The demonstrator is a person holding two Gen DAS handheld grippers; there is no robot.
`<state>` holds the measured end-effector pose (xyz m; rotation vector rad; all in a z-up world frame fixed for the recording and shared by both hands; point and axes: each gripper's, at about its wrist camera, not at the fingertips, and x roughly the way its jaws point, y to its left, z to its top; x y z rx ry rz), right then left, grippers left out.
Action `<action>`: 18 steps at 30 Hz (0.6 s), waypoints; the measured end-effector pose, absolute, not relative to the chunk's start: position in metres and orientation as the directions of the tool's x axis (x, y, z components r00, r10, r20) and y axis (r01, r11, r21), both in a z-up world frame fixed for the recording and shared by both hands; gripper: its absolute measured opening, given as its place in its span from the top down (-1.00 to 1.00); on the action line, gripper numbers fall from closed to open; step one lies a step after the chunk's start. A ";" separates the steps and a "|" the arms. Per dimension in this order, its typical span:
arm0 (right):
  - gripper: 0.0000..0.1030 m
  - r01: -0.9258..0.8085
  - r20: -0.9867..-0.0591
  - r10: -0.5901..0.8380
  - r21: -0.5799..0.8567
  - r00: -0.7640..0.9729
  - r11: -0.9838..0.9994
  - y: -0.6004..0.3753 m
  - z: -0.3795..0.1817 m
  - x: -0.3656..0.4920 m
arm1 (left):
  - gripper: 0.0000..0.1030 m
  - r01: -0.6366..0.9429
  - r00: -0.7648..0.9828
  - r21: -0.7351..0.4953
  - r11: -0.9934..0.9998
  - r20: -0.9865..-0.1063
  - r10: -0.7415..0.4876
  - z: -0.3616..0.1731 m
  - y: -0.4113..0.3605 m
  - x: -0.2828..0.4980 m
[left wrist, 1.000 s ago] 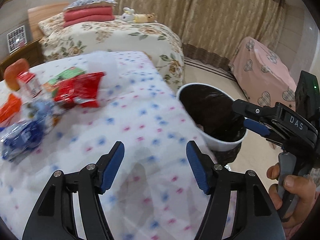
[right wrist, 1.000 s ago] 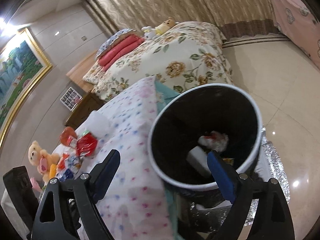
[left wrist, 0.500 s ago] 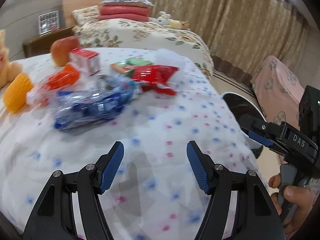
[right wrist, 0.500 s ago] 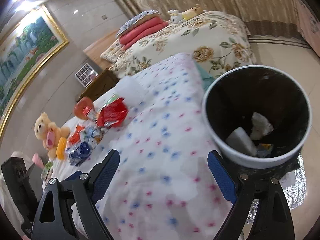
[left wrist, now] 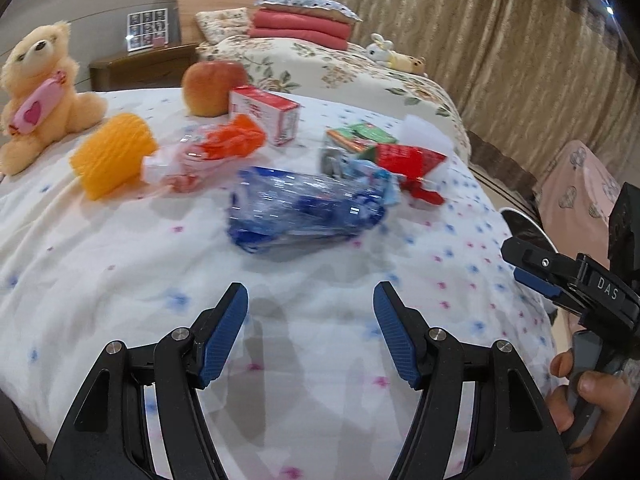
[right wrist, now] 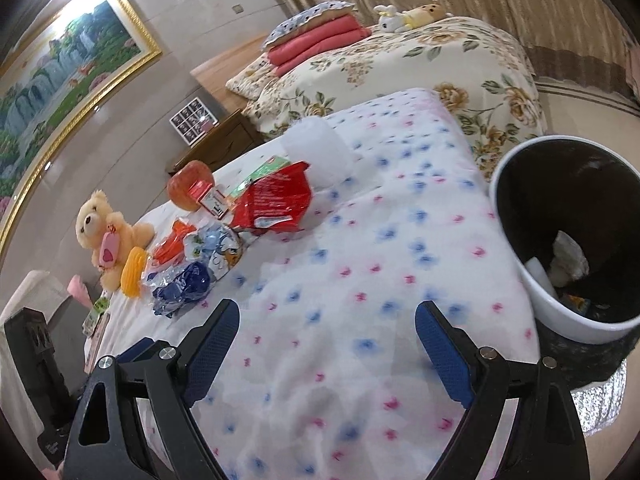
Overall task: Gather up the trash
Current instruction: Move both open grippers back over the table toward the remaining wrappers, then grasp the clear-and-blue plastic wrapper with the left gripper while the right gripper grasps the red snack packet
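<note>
A crumpled blue plastic wrapper (left wrist: 304,208) lies on the dotted white bedspread (left wrist: 120,280), straight ahead of my left gripper (left wrist: 310,332), which is open and holds nothing. Behind the wrapper sit a red snack bag (left wrist: 408,164), a green packet (left wrist: 360,136), an orange wrapper (left wrist: 228,144) and a small red-and-white carton (left wrist: 266,114). My right gripper (right wrist: 326,344) hangs open over bare bedspread (right wrist: 360,360), with the same blue wrapper (right wrist: 180,288) and red bag (right wrist: 276,200) off to its left. The white bin with a black liner (right wrist: 532,280) stands at the bed's right edge with some scraps inside.
An apple (left wrist: 210,86), an orange mesh sleeve (left wrist: 110,156) and a teddy bear (left wrist: 38,92) sit at the far left of the spread. A second bed with a floral cover (right wrist: 420,64) lies beyond. A hand (left wrist: 588,396) grips the right tool's handle.
Both views have swung left, away from the bin and toward the pile of wrappers. The blue wrapper now lies ahead of the left gripper. Neither gripper's opening has changed.
</note>
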<state>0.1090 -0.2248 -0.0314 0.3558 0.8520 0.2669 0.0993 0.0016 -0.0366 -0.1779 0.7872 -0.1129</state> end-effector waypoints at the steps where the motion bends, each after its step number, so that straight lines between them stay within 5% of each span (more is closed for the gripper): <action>1: -0.77 -0.095 -0.685 0.370 0.405 0.627 0.910 -0.221 -0.032 0.111 | -0.29 0.030 0.702 -0.198 0.980 -0.694 -0.161 -0.036 0.004 0.100; 18: -0.76 -0.158 -0.708 0.375 0.355 0.599 0.922 -0.194 -0.038 0.157 | -0.30 0.086 0.680 -0.141 0.986 -0.715 -0.162 -0.037 0.030 0.138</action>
